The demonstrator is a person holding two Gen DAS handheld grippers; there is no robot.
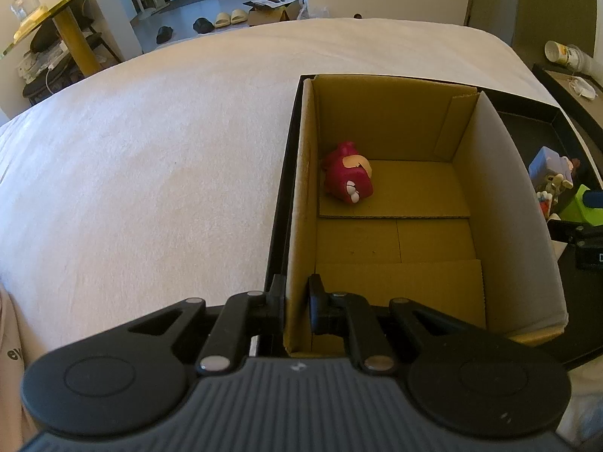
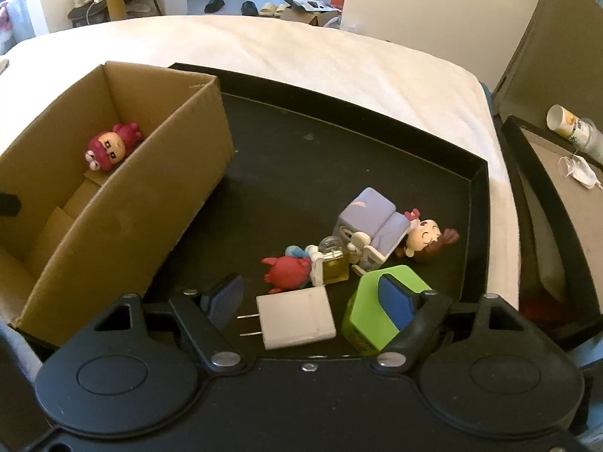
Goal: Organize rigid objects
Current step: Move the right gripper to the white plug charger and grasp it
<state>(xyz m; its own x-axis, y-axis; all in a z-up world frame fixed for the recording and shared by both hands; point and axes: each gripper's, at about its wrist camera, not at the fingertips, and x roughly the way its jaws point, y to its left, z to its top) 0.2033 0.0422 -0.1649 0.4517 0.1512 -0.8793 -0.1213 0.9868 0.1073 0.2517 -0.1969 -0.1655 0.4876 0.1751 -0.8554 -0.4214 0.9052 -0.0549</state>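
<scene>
Matt corrugated cardboard is seen in the box [image 2: 124, 203]; glossy plastic in the charger [image 2: 297, 318]; rough cloth on the bed [image 1: 150, 158].

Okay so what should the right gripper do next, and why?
Probably close the right gripper on the white charger. Its open fingers already sit either side of it in the black tray, while the left gripper steadies the cardboard box, where only the pink toy lies.
</scene>
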